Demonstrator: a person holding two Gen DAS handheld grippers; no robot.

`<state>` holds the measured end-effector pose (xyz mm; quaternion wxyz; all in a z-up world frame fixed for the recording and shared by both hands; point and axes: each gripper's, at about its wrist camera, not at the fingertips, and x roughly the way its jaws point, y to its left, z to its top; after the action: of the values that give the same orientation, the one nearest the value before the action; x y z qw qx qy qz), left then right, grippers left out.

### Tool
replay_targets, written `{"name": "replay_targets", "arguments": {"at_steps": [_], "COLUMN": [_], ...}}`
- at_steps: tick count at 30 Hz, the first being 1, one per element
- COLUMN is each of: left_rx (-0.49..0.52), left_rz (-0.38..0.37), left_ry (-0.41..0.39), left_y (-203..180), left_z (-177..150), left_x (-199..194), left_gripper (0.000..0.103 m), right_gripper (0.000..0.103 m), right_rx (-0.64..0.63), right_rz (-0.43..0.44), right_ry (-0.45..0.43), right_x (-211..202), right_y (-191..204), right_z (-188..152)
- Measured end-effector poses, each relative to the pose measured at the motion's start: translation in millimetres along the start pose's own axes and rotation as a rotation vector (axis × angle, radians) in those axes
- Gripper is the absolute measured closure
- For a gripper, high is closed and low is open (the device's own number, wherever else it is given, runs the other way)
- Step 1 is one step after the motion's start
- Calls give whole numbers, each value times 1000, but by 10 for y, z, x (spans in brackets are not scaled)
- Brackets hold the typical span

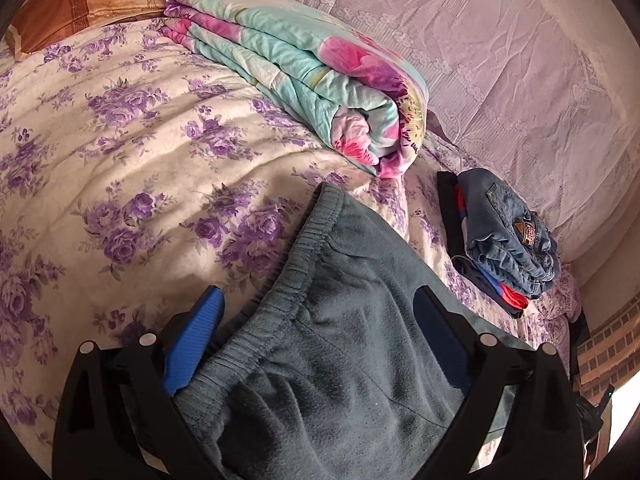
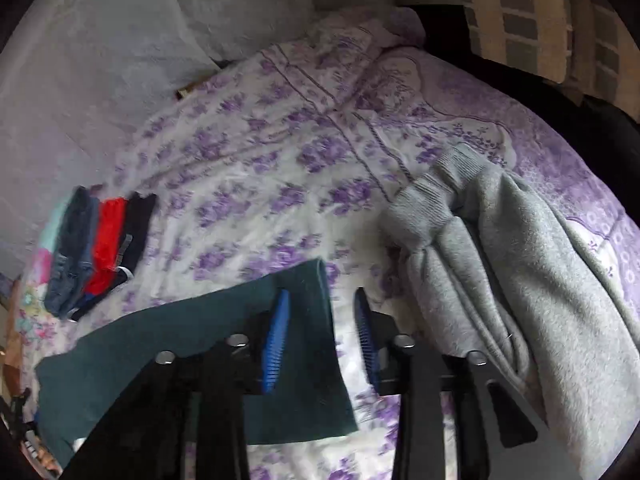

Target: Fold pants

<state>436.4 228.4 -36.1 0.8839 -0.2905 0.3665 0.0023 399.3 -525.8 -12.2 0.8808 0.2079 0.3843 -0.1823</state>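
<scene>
- My left gripper (image 1: 316,344) is standing wide over the pants (image 1: 332,360), its two blue pads spread to either side of the teal fleece and pressing on nothing.
- The pants are lying on the bed (image 1: 132,152), and their gathered elastic waistband (image 1: 304,248) is running diagonally between my left gripper's fingers (image 1: 196,344), away from the camera.
- In the right wrist view the other end of the same pants (image 2: 224,344) is showing as a flat dark teal panel on the flowered bedspread.
- My right gripper (image 2: 322,340) is hanging about half open above that end; its left pad is sitting over the cloth and its right pad is over bare bedspread just past the edge, so it is gripping nothing.
- This view is slightly blurred, so I cannot tell whether the pads are touching the fabric.
- A grey sweatshirt-like garment (image 2: 500,280) with ribbed cuffs is lying bunched just to the right of my right gripper.
- A small stack of folded clothes (image 1: 508,240) with jeans on top and red and black layers below is sitting near the far edge of the bed, well apart from the pants.
- A folded quilt (image 1: 304,72) in turquoise and pink is lying beyond the waistband.
- A brown pillow (image 1: 96,4) is resting at the far left corner.
- A pale lilac embossed curtain or wall covering (image 1: 500,60) is rising behind the bed.
</scene>
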Motion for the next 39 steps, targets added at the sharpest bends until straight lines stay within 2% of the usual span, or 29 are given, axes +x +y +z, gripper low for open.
{"name": "replay_targets", "arguments": {"at_steps": [3,4,6,8,9,10,12,14,16,17,20,24,28,30,34,35,36,37,38,39], "left_rx": [0,0,-2,-7,-12,-21,-55,-97,-118,-121,-141,-152,-147,-177,-239,-248,-256,-274,-302,-334], "left_rz": [1,0,-3,-12,-16,-21,-35,-56,-84,-92,-176,-231,-170,-143,-132,-127,-137,-180,-246,-315], "left_ry": [0,1,1,4,5,2,-6,-2,1,-1,11,-3,29,39,8,-6,-17,-25,-23,-16], "left_y": [-3,-4,-4,9,25,54,145,276,388,419,516,574,475,457,433,419,412,427,457,490], "left_z": [-1,-1,-1,-3,-5,-15,-65,-162,-283,-346,-563,-791,-807,-742,-557,-535,-523,-519,-519,-518], "left_x": [-1,-2,-6,-20,-38,-77,-179,-293,-418,-486,-663,-879,-857,-773,-601,-586,-582,-583,-579,-564], "left_gripper": [10,10,10,10,10,10,10,10,10,10,10,10,10,10,12,15,29,39,57,70], "right_gripper": [56,56,56,43,31,29,26,21,5,5,4,4,4,4,4,4,4,4,4,4], "right_rx": [93,88,-16,-148,-207,-250,-283,-258,-230,-208,-151,-125,-111,-105,-104,-101,-95,-88,-81,-75], "right_rz": [62,89,141,124,84,50,25,67,142,169,225,257,274,280,280,285,291,298,306,312], "right_ry": [-74,-92,-79,-11,48,100,42,8,7,5,18,16,16,16,17,18,20,21,21,20], "right_x": [-155,-224,-297,-210,-74,68,72,-12,-49,-61,-34,-42,-45,-46,-43,-40,-40,-38,-38,-40], "right_y": [-119,-96,135,407,499,558,592,563,486,436,349,315,285,265,261,254,245,233,222,213], "right_z": [-185,-276,-423,-609,-705,-802,-888,-911,-934,-919,-872,-865,-863,-864,-864,-861,-861,-860,-857,-859]}}
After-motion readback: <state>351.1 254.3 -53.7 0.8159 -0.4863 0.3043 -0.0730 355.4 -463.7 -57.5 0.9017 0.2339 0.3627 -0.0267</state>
